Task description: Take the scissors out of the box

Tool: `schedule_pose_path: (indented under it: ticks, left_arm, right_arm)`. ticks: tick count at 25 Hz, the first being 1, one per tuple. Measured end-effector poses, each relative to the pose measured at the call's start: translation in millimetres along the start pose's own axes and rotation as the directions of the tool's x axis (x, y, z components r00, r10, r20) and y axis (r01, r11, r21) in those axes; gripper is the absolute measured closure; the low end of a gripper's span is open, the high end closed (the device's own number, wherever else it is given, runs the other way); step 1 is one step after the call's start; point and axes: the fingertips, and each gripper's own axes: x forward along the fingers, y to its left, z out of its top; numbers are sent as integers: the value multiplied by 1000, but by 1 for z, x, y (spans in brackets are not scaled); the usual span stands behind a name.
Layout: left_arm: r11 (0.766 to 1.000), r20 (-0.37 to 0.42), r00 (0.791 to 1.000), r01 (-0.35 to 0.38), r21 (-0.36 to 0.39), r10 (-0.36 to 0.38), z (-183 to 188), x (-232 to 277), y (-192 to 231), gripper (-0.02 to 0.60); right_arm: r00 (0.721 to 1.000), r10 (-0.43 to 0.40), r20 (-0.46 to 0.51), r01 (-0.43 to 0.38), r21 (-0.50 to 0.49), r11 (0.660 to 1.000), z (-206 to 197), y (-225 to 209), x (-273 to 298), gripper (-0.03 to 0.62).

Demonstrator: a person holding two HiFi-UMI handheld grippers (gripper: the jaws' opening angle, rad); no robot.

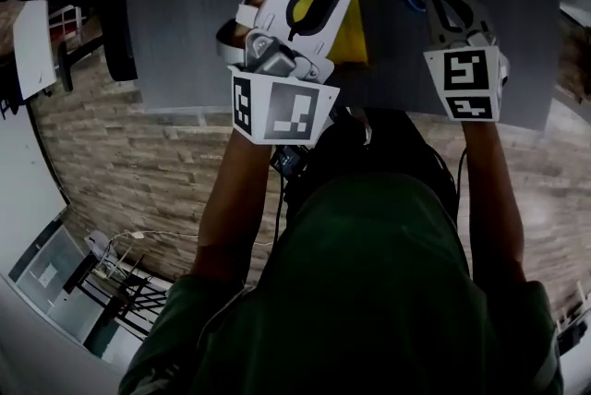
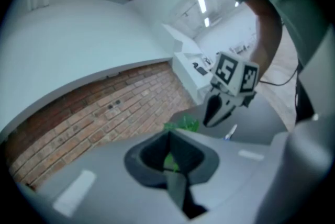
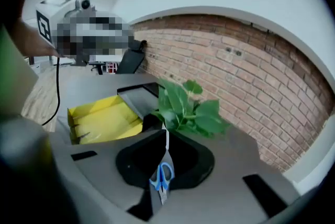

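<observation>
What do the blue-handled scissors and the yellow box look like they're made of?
The blue-handled scissors: the glossy blue finger loops look like plastic, and the thin pale blade looks like metal. The open yellow box: probably matte cardboard or thin plastic sheet, going by its flat, folded walls. I can't tell which.

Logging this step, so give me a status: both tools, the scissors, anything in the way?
Left tool shut, empty. Right tool shut on the scissors, clear of the yellow box. Plant close ahead of the blades.
</observation>
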Motion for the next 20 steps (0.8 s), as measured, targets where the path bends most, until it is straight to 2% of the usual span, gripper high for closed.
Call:
schedule_pose_path:
  ticks: [4,11,17,20]
  left_arm:
    - [999,11,999,-43,0,43,21,-21,14,580]
    - [992,16,992,-127,26,127,37,-77,26,580]
    - [980,18,980,-197,33,197,52,-112,53,580]
    - [972,20,973,-232,37,232,55,-132,50,580]
  right_arm:
    - [994,-7,106,14,-68,998,51,-9,-34,586]
    - [968,-14,250,51,-142,989,117,15,-86,588]
    - [955,18,297,44,-199,979,160,24,-111,588]
    - [951,28,309,44,-222,974,161,37,-125,588]
